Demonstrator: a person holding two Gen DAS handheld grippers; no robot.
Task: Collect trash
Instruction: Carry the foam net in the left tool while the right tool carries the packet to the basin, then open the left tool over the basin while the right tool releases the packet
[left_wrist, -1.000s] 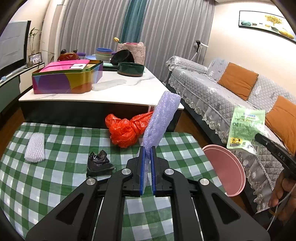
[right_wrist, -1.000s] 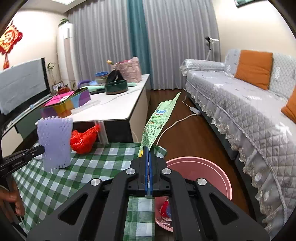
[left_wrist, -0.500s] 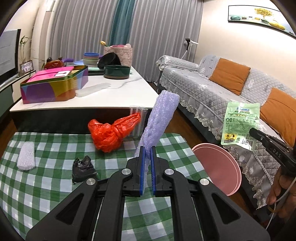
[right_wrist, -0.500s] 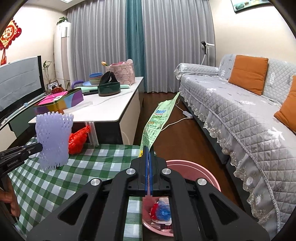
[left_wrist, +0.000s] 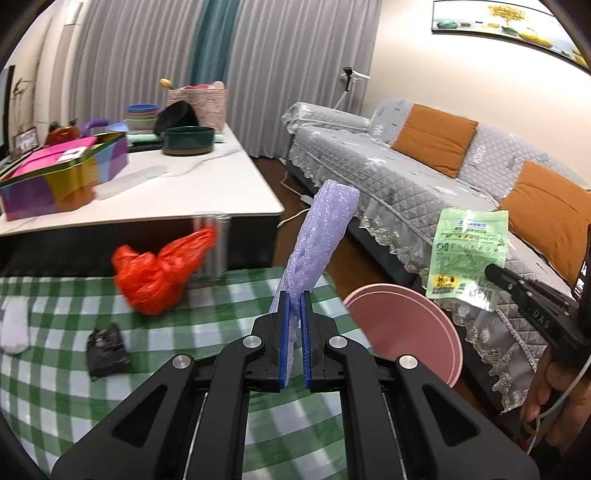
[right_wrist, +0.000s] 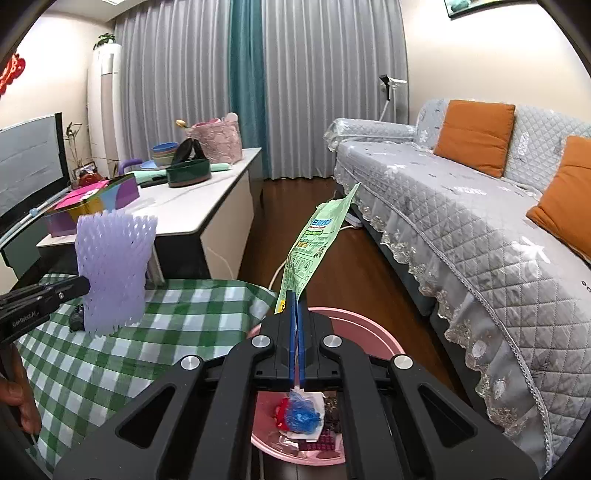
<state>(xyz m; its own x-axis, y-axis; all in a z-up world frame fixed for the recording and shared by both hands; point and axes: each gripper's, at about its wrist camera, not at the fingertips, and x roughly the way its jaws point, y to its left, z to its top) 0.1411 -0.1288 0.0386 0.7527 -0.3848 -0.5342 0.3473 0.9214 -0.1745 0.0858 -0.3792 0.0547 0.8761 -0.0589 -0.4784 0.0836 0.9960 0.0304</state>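
Left claw (left_wrist: 294, 295) pinching purple foam net (left_wrist: 319, 240); right claw (right_wrist: 296, 299) pinching green wrapper (right_wrist: 314, 243). Release probably only once centred over pink bin (right_wrist: 369, 332).

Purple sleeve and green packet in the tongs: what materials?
Purple sleeve: likely soft foam netting, matte; open diamond mesh, flattened where pinched. Green packet: probably thin plastic film, glossy; printed, crinkled, with a clear shiny corner.

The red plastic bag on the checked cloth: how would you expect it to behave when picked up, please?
The red plastic bag looks crumpled and knotted, so it is probably floppy and light. Its thin glossy film may slip, so pinching the twisted tail seems safest. It seems unlikely to roll.
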